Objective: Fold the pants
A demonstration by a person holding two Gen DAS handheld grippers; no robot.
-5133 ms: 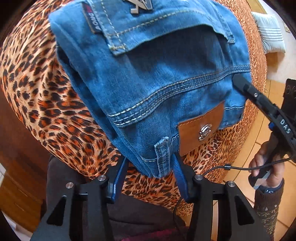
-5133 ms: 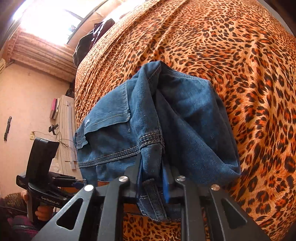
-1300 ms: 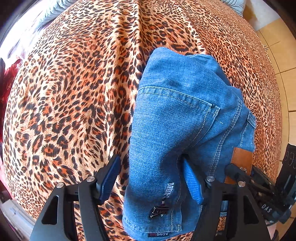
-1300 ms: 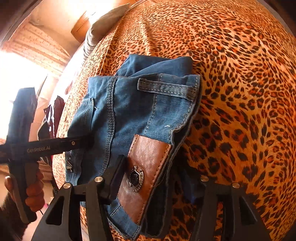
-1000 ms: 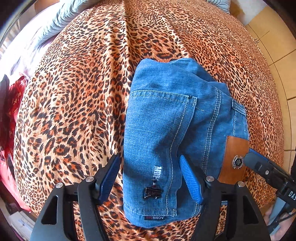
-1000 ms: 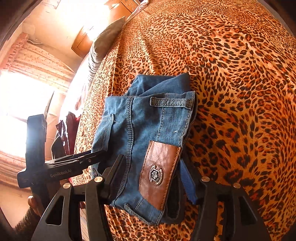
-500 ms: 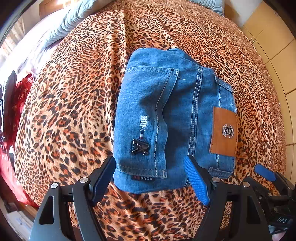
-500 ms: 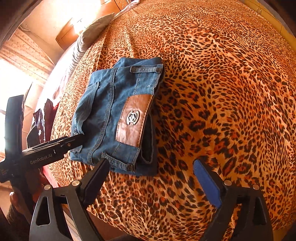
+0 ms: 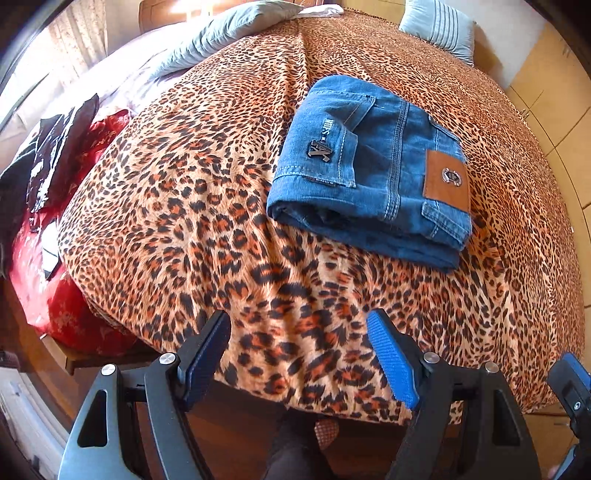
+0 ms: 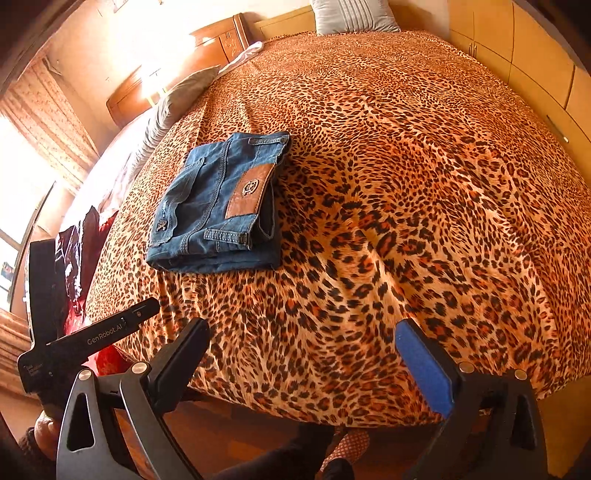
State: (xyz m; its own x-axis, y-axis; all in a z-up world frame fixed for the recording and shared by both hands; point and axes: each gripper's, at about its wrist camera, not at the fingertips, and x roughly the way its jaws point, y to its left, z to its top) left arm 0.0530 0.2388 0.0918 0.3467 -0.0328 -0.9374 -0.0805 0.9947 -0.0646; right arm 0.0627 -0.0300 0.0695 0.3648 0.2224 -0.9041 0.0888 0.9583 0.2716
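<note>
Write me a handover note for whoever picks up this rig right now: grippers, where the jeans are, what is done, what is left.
Left gripper: open, empty, held off the near edge of the bed.
Right gripper: open, empty, likewise clear of the denim.
Jeans: folded into a compact stack on the leopard-print bedspread, leather patch facing up, nothing touching them.
Done: the fold looks complete.
Left: probably nothing, perhaps squaring the slightly uneven bottom layers.

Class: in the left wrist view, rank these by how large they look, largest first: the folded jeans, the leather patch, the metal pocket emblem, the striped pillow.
1. folded jeans
2. striped pillow, though it lies farther away, so its true size is unsure
3. leather patch
4. metal pocket emblem
</note>
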